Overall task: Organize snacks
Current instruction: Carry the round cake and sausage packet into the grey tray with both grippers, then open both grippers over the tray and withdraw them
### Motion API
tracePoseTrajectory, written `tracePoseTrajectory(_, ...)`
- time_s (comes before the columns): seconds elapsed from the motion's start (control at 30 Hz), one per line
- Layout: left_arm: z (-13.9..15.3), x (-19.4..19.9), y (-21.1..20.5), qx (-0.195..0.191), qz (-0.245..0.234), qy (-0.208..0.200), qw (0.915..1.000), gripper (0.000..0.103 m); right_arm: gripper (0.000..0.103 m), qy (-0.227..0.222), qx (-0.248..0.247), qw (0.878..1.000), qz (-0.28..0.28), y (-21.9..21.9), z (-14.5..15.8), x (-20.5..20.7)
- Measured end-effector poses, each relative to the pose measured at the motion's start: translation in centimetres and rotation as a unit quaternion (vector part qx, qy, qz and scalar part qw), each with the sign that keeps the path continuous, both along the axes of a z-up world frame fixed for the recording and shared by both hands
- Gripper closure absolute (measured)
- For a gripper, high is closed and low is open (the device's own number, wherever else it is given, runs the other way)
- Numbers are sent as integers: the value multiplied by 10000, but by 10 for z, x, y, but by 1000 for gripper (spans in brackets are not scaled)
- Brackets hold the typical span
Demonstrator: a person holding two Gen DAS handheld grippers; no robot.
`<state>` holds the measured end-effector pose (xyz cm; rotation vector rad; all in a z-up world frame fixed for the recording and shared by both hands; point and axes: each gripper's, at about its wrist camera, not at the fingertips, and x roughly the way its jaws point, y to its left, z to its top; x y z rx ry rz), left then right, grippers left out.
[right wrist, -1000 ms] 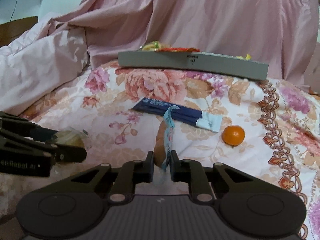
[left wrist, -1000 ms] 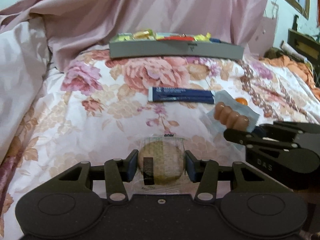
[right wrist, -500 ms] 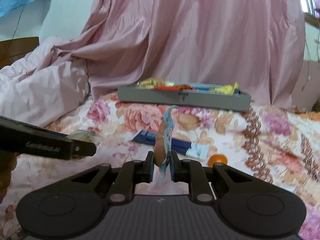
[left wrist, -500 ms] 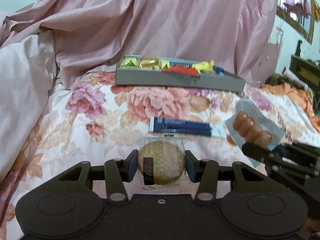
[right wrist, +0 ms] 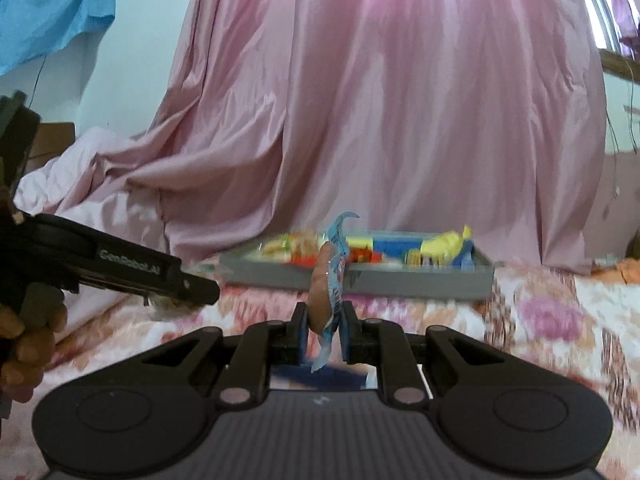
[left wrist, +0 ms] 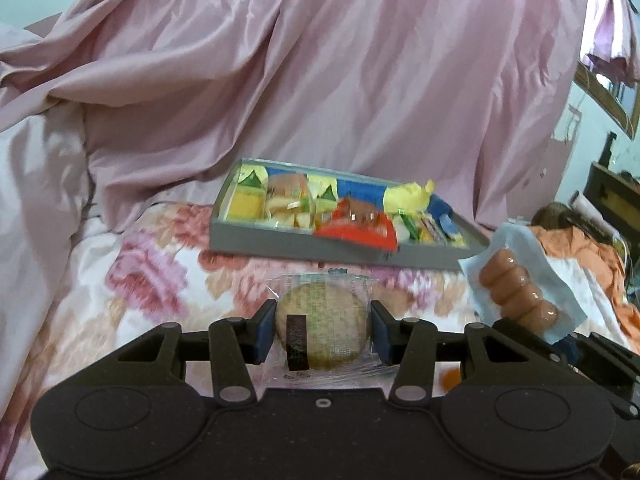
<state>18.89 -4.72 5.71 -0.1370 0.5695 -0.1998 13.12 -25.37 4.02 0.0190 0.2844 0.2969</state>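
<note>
Both raised above the floral bedspread (left wrist: 152, 280), facing the grey tray (left wrist: 280, 240): left gripper (left wrist: 322, 330) pinches a flat wrapped biscuit (left wrist: 322, 330); right gripper (right wrist: 323, 330) clamps a sausage packet (right wrist: 326, 280) standing upright

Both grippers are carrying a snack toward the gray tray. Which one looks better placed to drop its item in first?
Probably the left. The left gripper with its wrapped cookie already looks down into the gray tray; the right gripper with its sausage pack sees it lower, nearly side-on.
</note>
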Motion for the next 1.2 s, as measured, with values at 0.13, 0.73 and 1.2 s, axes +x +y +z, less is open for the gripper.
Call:
tracePoseTrajectory(0.13, 12, 36, -9, -154, 123, -65, 9998, 53, 85, -206, 104, 9997, -31, -13, 6, 35)
tracePoseTrajectory(0.73, -10, 189, -112, 192, 23, -24, 9998, 52, 84, -443, -25, 9959, -783, -69, -40, 152)
tracePoseTrajectory(1.2, -2, 176, -104, -202, 337, 89, 9992, 11, 40, -300, -4, 9971, -702, -63, -38, 149)
